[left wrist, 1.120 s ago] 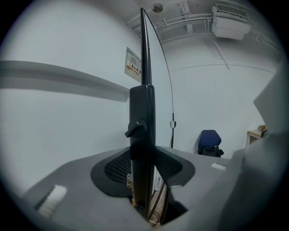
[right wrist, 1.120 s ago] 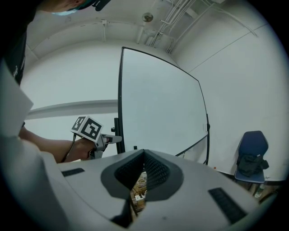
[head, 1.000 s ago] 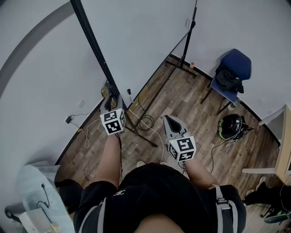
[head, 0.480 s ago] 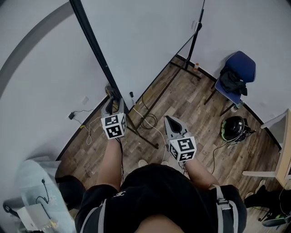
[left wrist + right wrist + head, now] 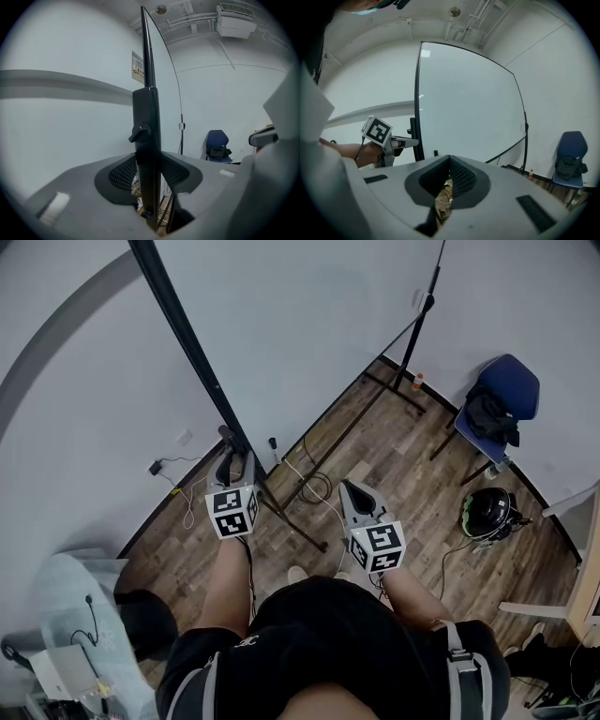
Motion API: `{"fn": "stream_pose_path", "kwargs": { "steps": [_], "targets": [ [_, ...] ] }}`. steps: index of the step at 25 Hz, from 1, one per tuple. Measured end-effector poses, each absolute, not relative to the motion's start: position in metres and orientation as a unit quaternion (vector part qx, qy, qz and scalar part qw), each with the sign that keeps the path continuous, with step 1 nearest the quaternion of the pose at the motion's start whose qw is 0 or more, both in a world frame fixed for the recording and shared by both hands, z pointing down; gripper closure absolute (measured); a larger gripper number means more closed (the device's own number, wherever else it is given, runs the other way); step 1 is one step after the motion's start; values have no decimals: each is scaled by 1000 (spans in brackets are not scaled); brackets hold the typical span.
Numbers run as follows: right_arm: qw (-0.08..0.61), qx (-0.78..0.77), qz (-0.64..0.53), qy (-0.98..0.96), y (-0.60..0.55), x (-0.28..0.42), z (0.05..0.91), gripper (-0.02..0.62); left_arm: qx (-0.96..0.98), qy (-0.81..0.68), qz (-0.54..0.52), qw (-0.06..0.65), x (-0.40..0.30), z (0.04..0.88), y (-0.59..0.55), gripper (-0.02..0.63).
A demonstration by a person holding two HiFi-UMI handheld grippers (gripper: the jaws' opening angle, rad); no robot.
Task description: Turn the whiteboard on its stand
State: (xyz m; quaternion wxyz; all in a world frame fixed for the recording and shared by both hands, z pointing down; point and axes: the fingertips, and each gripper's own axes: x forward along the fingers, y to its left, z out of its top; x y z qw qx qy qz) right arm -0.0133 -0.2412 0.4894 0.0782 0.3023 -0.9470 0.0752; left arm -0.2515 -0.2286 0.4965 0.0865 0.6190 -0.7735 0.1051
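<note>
1. The whiteboard stands upright on the wooden floor, just in front of the person and near a pale wall. Its blank face is toward the right tongs' side.
2. The stand post at the board's near end is a black upright that runs from the top left of the head view down to the floor.
3. The left tongs are closed on that stand post low down. In the left gripper view the post fills the gap between the two ribbed pads, and both pads lie against it.
4. A small black knob sticks out of the post just above the left tongs.
5. Above the post, the left gripper view shows the whiteboard edge-on as a thin dark line.
6. The right tongs hang apart from the board, over the floor, closed with nothing between them. Their pads meet at the tip in the right gripper view.
7. The right gripper view shows the board's face and the left tongs at its left edge.
8. Cables lie coiled on the floor between the stand's base bars.
9. A blue chair with dark things on it stands well beyond the board's far end, with a helmet on the floor near it.
</note>
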Motion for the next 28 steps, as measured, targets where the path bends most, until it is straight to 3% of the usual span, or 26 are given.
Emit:
{"fn": "stream_pose_path", "kwargs": {
  "steps": [28],
  "targets": [
    [78, 251, 84, -961, -226, -49, 496, 589, 548, -824, 103, 95, -317, 500, -134, 453]
  ]
}}
